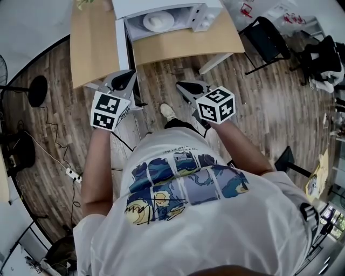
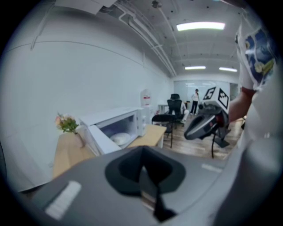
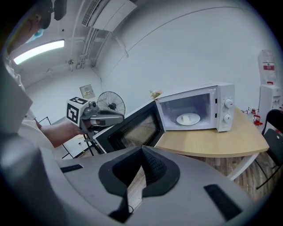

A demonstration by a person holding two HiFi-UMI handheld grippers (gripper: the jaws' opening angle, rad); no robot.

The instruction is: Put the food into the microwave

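A white microwave (image 1: 161, 13) stands on the wooden table (image 1: 183, 46) with its door (image 1: 123, 48) swung open. On its turntable sits a white plate of food (image 1: 158, 21), also seen as the plate of food (image 3: 188, 118) and the plate of food (image 2: 119, 138). My left gripper (image 1: 128, 80) is shut and empty, held in front of the table by the door's edge. A little to the right of it my right gripper (image 1: 186, 88) is likewise shut with nothing in it. Both grippers are well short of the microwave's opening. In their own views the left gripper (image 2: 142, 167) and right gripper (image 3: 143, 162) show jaws pressed together.
A vase of flowers (image 2: 67, 124) stands on the table left of the door. Black chairs (image 1: 265, 33) are at the right, a floor fan (image 1: 38, 90) and a power strip (image 1: 73, 174) with cables at the left. A person (image 2: 195, 99) stands far off.
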